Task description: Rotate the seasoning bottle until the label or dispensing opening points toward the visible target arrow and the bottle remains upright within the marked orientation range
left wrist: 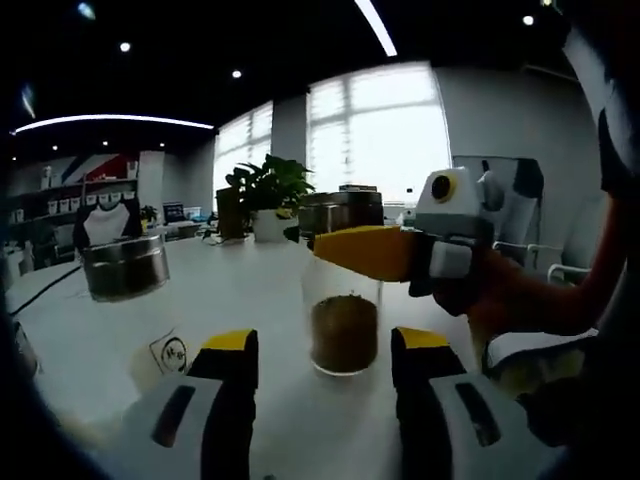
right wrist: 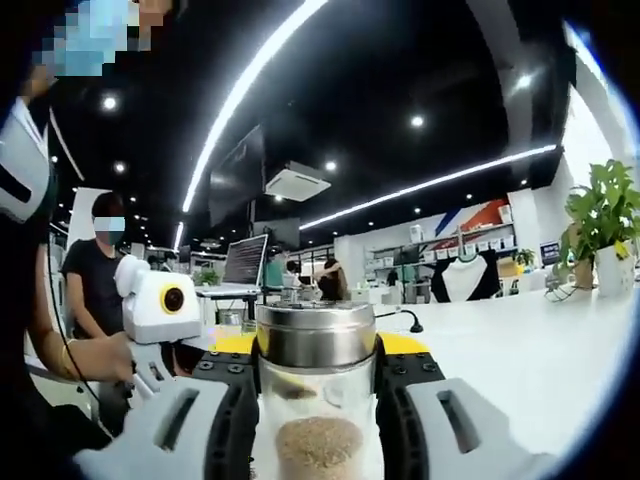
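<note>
While the left gripper [left wrist: 325, 365] hangs with its jaws apart just in front of the seasoning bottle [left wrist: 343, 318] standing on the white table [left wrist: 240, 290], the right gripper [right wrist: 315, 400] clamps that bottle below its metal cap [right wrist: 316, 335], a potted plant [left wrist: 268, 195] beyond

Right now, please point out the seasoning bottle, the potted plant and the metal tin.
seasoning bottle [right wrist: 318, 400]: right gripper view, glass body between the jaws.
potted plant [left wrist: 268, 190]: left gripper view, its leaves.
metal tin [left wrist: 125, 268]: left gripper view, its side wall.
</note>
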A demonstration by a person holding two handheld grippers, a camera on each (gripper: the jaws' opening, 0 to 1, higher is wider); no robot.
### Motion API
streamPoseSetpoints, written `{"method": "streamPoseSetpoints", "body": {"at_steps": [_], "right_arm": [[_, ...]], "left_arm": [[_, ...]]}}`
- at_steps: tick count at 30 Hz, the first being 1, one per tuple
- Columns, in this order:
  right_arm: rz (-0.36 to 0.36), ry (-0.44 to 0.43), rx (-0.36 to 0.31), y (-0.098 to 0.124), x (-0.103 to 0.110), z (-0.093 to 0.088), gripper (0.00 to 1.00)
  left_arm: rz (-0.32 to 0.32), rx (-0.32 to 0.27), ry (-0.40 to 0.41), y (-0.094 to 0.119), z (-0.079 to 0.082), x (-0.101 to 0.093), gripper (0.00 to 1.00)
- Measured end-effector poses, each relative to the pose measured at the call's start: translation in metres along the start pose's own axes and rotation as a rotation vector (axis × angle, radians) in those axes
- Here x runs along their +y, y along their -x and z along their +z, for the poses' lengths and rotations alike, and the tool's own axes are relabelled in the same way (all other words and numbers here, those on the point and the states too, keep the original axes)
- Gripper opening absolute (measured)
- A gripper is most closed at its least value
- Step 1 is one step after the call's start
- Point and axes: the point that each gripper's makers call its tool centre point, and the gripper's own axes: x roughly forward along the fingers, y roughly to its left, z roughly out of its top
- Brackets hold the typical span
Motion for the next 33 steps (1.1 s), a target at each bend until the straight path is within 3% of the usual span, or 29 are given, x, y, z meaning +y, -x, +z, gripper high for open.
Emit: {"method": "streamPoseSetpoints", "body": {"at_steps": [3,8,10,12,25,33], "right_arm": [[0.025,0.003,0.008,0.0,0.006,-0.001,0.42],[0.088,-0.061,-0.027,-0.001,0.019,0.001,0.42],[0.089,-0.05,-0.003,-0.002,0.022,-0.005,0.42],[0.088,-0.049,0.009,-0.002,0.023,-0.008,0.42],[0.191,-0.064,0.007,-0.005,0.046,-0.007,0.42],[0.209,-0.068,0.004,-0.003,0.048,-0.005,0.42]], "left_arm": [[-0.023,-0.021,0.003,0.001,0.005,-0.004,0.54],[-0.075,-0.027,0.014,-0.002,0.006,-0.01,0.53],[-0.116,-0.023,-0.023,-0.005,0.005,-0.017,0.49],[-0.119,-0.014,-0.035,-0.007,0.003,-0.02,0.46],[-0.216,0.001,-0.038,-0.007,0.001,-0.033,0.47],[-0.177,-0.014,-0.055,-0.006,0.004,-0.036,0.46]]}}
